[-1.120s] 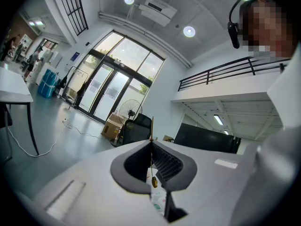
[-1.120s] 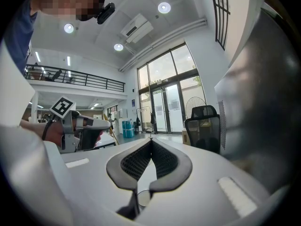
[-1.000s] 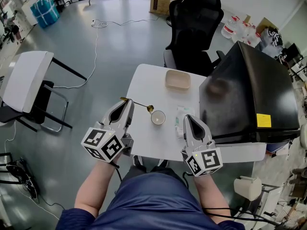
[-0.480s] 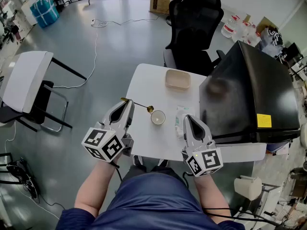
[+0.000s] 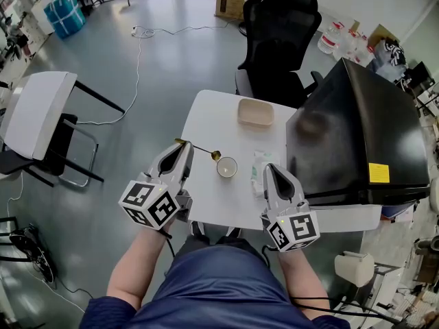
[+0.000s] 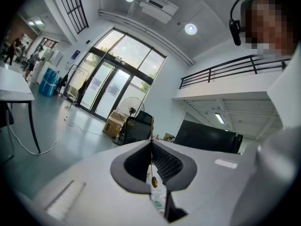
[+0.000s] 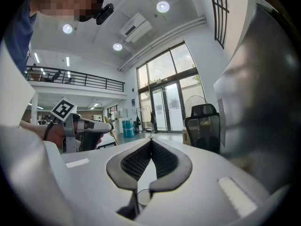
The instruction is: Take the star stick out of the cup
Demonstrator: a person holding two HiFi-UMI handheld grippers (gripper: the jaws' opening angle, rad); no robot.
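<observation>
left tool (image 5: pixel 182 148) clamped on the star stick (image 5: pixel 202 149), whose gold end lies just beside the far-left rim of the cup (image 5: pixel 227 168) on the table (image 5: pixel 212 118); right tool (image 5: pixel 269 171), jaws together and empty, near right of the cup.

gold star stick (image 5: pixel 197 148), white cup (image 5: pixel 226 167), white table (image 5: pixel 212 122), tan tray (image 5: pixel 255 113), black office chair (image 5: pixel 278 19)

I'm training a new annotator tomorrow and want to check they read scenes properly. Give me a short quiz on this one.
1. True or false: the left gripper is shut on the star stick.
2. What sits on the table, farther from the person than the cup? A: beige tray; B: red plate; C: book.
3. Fill in: the right gripper holds ____.
Key: 1 true; 2 A; 3 nothing.
</observation>
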